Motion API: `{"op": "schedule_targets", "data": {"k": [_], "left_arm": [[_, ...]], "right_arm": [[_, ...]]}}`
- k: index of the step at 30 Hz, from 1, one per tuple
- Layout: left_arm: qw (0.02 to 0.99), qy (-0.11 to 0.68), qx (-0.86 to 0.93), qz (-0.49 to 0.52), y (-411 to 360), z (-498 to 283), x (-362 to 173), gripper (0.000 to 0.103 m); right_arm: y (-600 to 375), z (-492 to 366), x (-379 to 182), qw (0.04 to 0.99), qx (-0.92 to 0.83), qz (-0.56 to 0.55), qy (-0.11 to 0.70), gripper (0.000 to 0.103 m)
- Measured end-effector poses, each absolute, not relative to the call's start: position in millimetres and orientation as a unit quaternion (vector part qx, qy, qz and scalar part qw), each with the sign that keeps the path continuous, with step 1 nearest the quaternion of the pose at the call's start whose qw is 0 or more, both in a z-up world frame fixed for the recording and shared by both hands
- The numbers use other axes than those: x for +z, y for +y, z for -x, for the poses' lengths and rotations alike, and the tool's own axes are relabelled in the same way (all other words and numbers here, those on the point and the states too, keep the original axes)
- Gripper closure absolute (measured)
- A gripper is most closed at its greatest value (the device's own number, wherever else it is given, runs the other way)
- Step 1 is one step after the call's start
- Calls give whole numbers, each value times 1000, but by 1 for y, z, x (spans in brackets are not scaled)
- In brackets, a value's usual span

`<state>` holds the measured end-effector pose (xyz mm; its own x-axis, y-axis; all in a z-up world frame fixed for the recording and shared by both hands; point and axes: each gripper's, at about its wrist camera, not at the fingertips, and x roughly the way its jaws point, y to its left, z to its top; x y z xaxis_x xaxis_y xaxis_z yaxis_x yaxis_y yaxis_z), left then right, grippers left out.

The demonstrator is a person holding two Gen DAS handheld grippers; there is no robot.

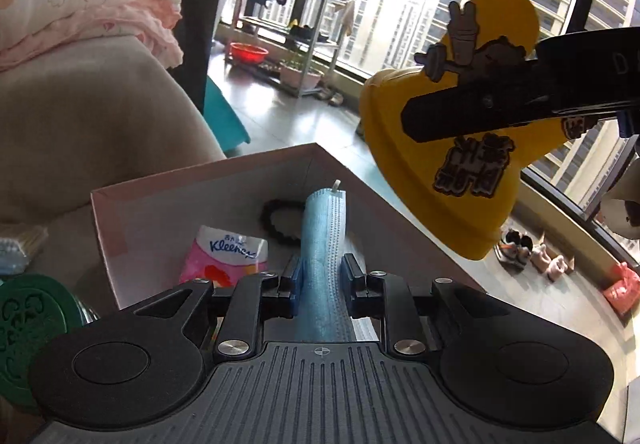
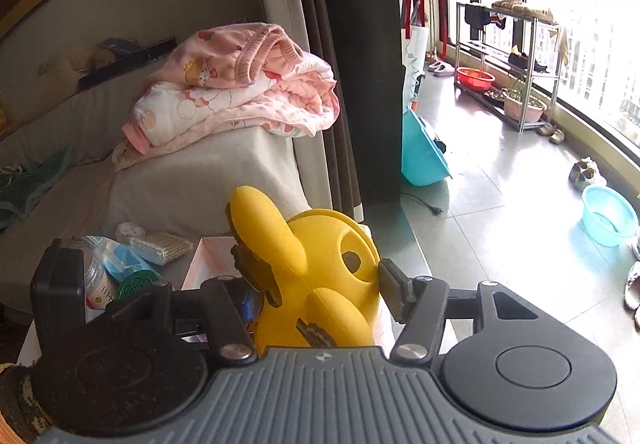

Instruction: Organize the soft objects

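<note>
Left gripper point(image 1: 320, 272) fingers are pinching a folded blue face mask point(image 1: 323, 240) over the pink box point(image 1: 200, 180) for storing, while right gripper point(image 2: 320, 284) fingers are clamping a yellow foam toy point(image 2: 316, 268) aloft.

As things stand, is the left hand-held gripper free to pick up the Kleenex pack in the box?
Probably not yet: the left hand-held gripper is already shut on the blue face mask. The Kleenex pack lies uncovered in the open box, just below and left, so only the mask blocks it.

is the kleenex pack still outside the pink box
No, the Kleenex pack lies inside the pink box, beside the black hair tie.
</note>
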<state>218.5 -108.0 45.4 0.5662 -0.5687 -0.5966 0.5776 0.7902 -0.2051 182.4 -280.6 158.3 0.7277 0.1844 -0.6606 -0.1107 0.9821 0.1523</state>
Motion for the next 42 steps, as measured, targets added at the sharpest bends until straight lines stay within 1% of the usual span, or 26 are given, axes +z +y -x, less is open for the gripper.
{"op": "schedule_targets", "data": {"k": [1, 3, 6, 10, 13, 16, 17, 19, 23, 27, 30, 31, 32, 33, 34, 35, 39, 41, 42], "left_arm": [[888, 327, -322, -20, -109, -217, 46, 82], [885, 338, -315, -50, -108, -217, 48, 85], [875, 361, -313, -78, -96, -225, 50, 86], [885, 337, -319, -35, -65, -219, 71, 85], [872, 347, -344, -3, -50, -209, 79, 85], [865, 350, -359, -15, -41, -191, 79, 85], [865, 350, -358, -21, -37, -183, 78, 85], [867, 347, -357, -17, -29, -168, 78, 85], [874, 347, -340, 3, -6, -147, 70, 85], [892, 336, -301, 32, 32, -126, 68, 85], [896, 343, -279, 43, 56, -112, 62, 85], [898, 345, -269, 41, 62, -110, 60, 85], [901, 344, -260, 37, 66, -107, 58, 85], [906, 343, -246, 31, 72, -101, 57, 85], [909, 343, -235, 30, 77, -95, 55, 85], [911, 344, -224, 33, 82, -94, 54, 85], [915, 352, -177, 84, 113, -92, 45, 85], [914, 351, -167, 112, 126, -90, 43, 85], [914, 348, -164, 131, 134, -88, 41, 85]], "right_arm": [[-275, -198, 149, 920, 89, -58, 377, 45], [-263, -229, 129, 903, 101, -70, 412, 45], [-244, -267, 100, 887, 91, -54, 449, 45], [-232, -290, 75, 877, 67, -12, 476, 45], [-232, -295, 61, 859, 61, -17, 508, 41], [-237, -284, 73, 859, 76, -21, 507, 38], [-237, -277, 81, 864, 77, -13, 497, 33], [-238, -258, 98, 878, 81, 4, 471, 30], [-239, -228, 123, 895, 91, 22, 437, 30], [-249, -213, 130, 887, 110, -33, 446, 30], [-239, -196, 118, 875, 132, -26, 465, 33], [-232, -191, 115, 873, 137, -16, 468, 40], [-225, -188, 110, 868, 145, -12, 475, 55], [-220, -187, 106, 863, 149, -12, 483, 63], [-213, -185, 102, 859, 148, -12, 490, 75], [-207, -182, 101, 861, 148, -9, 487, 78], [-178, -157, 114, 880, 193, 22, 434, 76], [-162, -135, 118, 888, 226, 32, 399, 68], [-154, -122, 117, 895, 234, 38, 378, 67]]}}
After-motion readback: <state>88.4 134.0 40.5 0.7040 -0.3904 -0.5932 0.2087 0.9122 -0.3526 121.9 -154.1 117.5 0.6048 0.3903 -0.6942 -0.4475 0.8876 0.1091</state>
